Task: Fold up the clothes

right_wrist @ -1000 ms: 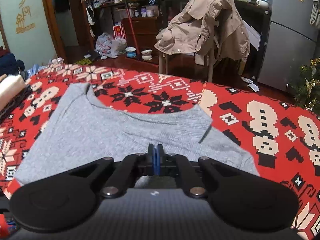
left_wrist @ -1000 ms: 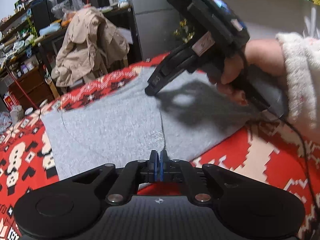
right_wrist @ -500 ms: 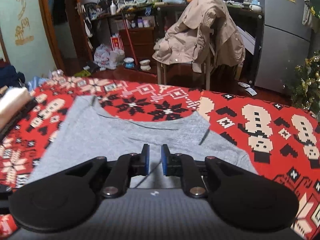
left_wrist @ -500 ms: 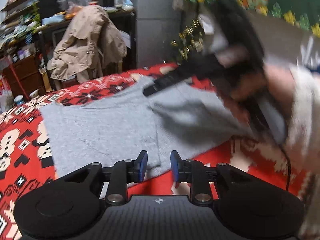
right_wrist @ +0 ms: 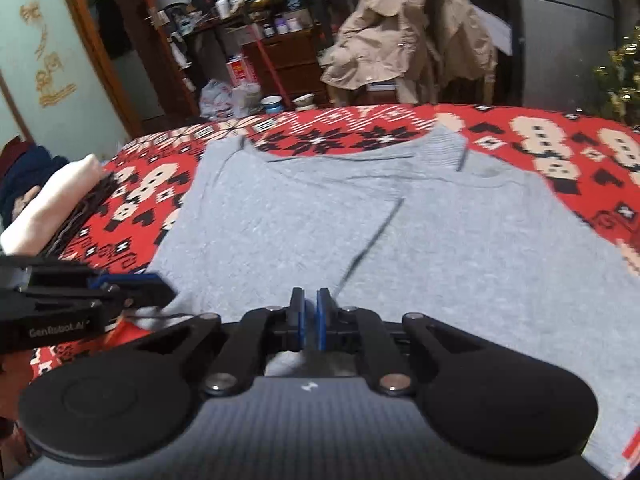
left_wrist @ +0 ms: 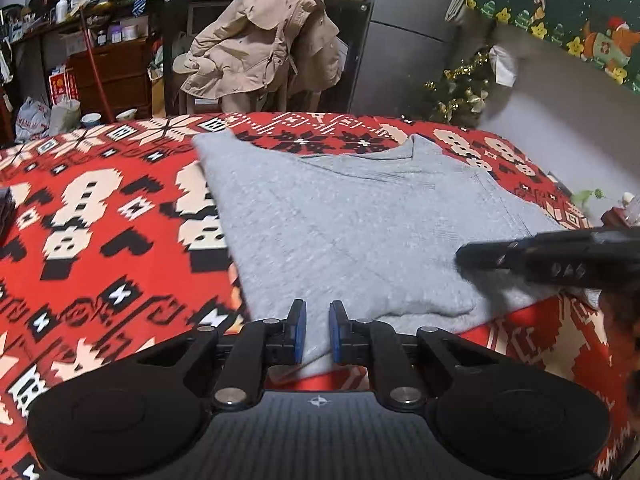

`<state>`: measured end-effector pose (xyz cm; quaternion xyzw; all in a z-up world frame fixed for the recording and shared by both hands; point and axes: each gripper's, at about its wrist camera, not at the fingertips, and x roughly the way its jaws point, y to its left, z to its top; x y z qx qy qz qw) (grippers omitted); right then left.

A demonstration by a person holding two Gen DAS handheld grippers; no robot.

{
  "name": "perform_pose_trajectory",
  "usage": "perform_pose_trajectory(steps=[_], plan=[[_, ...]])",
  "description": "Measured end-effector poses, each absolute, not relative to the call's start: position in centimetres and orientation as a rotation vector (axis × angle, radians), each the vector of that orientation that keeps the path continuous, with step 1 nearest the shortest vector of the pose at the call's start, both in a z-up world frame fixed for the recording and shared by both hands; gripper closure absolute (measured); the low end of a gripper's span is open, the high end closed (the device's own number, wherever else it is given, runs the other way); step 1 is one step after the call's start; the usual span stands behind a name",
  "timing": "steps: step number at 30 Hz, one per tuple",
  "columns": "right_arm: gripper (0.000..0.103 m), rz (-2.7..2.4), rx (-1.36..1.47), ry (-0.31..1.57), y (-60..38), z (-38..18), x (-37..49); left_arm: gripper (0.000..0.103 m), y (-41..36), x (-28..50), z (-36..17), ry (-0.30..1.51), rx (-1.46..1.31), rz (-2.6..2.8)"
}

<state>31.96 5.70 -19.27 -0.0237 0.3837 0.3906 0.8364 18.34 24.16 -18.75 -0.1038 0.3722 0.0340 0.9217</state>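
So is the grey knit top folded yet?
Partly: grey knit top lies flat on the red patterned blanket, one flap folded in, its edge running diagonally across the middle.

The left gripper (left_wrist: pixel 317 330) has been parted from pinched shut and is now closing, its jaws set at the near hem of the grey shirt (left_wrist: pixel 360 220). The right gripper (right_wrist: pixel 308 318) (also clamped a second ago) is likewise narrowly parted and closing over the cloth. In the left view it has been lowered to the right edge, near the shirt.

Grey shirt (left_wrist: pixel 352 220) — red, black-and-cream patterned blanket (left_wrist: pixel 108 216)
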Motion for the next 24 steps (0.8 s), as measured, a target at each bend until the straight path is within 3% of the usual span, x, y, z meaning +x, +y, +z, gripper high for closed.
perform_pose_trajectory(steps=[7,15,24], plan=[[0.092,0.859,0.007,0.771,8.5,-17.6,30.7,0.094,25.9,18.6,-18.3,0.722,-0.3,0.082],[0.093,0.886,-0.064,0.785,14.2,-19.5,28.1,0.099,26.8,18.1,-19.3,0.741,-0.321,0.084],[0.092,0.889,-0.165,0.744,13.0,-20.4,24.9,0.098,26.8,16.5,-19.4,0.732,-0.301,0.063]])
